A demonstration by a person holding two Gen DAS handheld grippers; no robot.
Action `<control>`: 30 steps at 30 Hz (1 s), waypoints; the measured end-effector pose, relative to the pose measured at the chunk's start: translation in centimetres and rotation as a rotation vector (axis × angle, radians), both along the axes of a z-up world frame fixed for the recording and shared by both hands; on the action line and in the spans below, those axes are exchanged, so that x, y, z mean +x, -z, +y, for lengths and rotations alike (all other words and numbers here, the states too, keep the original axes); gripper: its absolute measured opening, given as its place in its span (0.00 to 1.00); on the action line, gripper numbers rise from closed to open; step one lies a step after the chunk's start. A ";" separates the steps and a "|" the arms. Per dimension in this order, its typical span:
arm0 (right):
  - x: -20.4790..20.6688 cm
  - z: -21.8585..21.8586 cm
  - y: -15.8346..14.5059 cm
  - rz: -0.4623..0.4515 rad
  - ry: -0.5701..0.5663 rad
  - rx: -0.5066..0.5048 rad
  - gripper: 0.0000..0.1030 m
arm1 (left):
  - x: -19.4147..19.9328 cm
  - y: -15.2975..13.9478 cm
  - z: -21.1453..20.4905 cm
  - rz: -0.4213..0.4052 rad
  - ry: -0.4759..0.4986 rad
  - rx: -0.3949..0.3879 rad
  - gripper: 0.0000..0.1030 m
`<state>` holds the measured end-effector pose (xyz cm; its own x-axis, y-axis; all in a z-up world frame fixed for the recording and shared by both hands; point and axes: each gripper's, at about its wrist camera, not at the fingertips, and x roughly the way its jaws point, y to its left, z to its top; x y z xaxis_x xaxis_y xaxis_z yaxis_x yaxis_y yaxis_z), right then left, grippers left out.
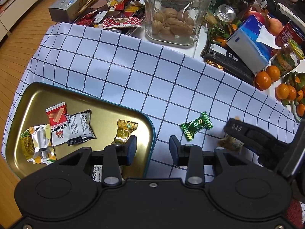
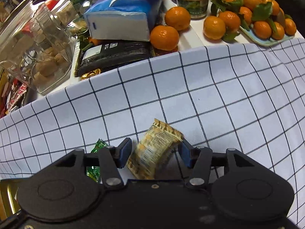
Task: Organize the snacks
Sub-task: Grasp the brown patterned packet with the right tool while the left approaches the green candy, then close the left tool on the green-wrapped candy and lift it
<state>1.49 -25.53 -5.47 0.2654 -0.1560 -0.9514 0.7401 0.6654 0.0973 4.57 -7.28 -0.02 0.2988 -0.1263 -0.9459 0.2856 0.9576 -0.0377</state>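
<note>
Crinkled tan foil sits between the fingers of my right gripper [image 2: 155,152]: a small snack packet [image 2: 155,148], tilted, its top corner against my right pad and its lower edge against my left pad, so I have it pinched and lifted clear of the checked cloth [image 2: 209,99]. Its wrapper is beige and gold with fine dark print and a crimped, serrated end pointing up and away from me; it is blurred, so I cannot read it. Just left of that gripper, partly hidden behind my left finger [image 2: 124,150], a green candy [image 2: 99,146] lies on the cloth. My left gripper [image 1: 153,148] hangs with its jaws spread apart and nothing between them, straddling the rim of the gold tray [image 1: 106,103]: my left finger is over the tray, my right finger over the cloth. A gold-wrapped candy [image 1: 124,130] lies in the tray just ahead of that left finger. Farther left in the tray lie a red packet [image 1: 57,124], a grey-white packet [image 1: 80,126] overlapping it, and a silver and yellow packet [image 1: 41,139]. From the left wrist view the green candy, a shiny twist-wrapped piece, lies on the cloth just ahead and right of my right finger, near the tray but apart from it.
</note>
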 end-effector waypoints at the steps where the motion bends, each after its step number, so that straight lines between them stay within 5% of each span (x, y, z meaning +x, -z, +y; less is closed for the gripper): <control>1: 0.1 0.1 0.0 0.014 -0.015 -0.019 0.49 | 0.0 0.0 0.0 0.001 -0.001 -0.002 0.45; 3: -0.2 0.4 -0.1 0.039 -0.051 -0.046 0.35 | 0.1 0.0 0.1 0.003 -0.002 -0.007 0.45; 17: -11.5 0.8 -1.4 0.105 -0.197 -0.029 0.34 | -0.2 0.5 -0.5 0.017 0.038 -0.014 0.45; 24: -12.0 0.0 -2.4 0.035 -0.083 0.046 0.33 | -0.6 1.1 -1.3 0.005 0.059 -0.021 0.45; 30: -11.0 0.6 -4.1 -0.015 -0.134 0.031 0.33 | -0.9 2.0 -1.8 -0.004 0.043 -0.026 0.45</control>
